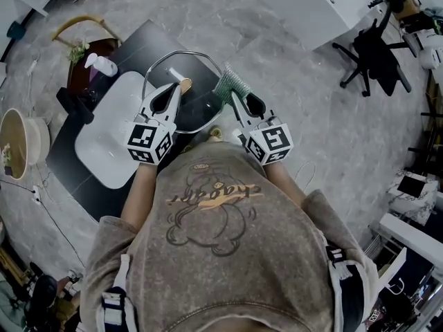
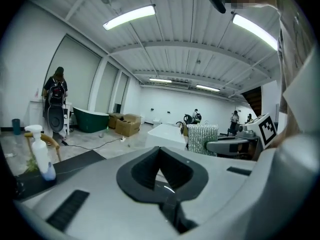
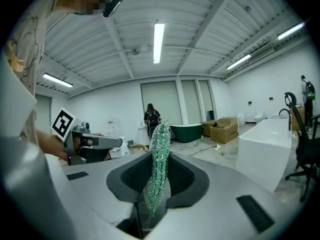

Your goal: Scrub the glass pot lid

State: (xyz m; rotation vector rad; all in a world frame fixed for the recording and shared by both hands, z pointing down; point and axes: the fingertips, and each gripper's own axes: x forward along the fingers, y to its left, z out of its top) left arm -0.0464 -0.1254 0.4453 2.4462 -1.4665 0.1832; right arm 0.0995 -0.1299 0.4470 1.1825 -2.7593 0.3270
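Over the dark counter (image 1: 149,34), the glass pot lid (image 1: 201,111) is up between my two claws, beside the white basin (image 1: 104,144). Left claw (image 1: 177,88) is fully closed, pinching the lid's glass. Right claw (image 1: 236,97) is clamped on the green scrubber (image 1: 232,83), by the lid's right rim.

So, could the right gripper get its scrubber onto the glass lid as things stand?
Probably yes: the scrubber in the right gripper sits beside the glass lid, nothing between them; the left gripper holds its other edge.

Left to right: tray (image 1: 104,144), glass lid (image 1: 201,106), scrub pad (image 1: 231,86); spray bottle (image 1: 104,65) behind tray.
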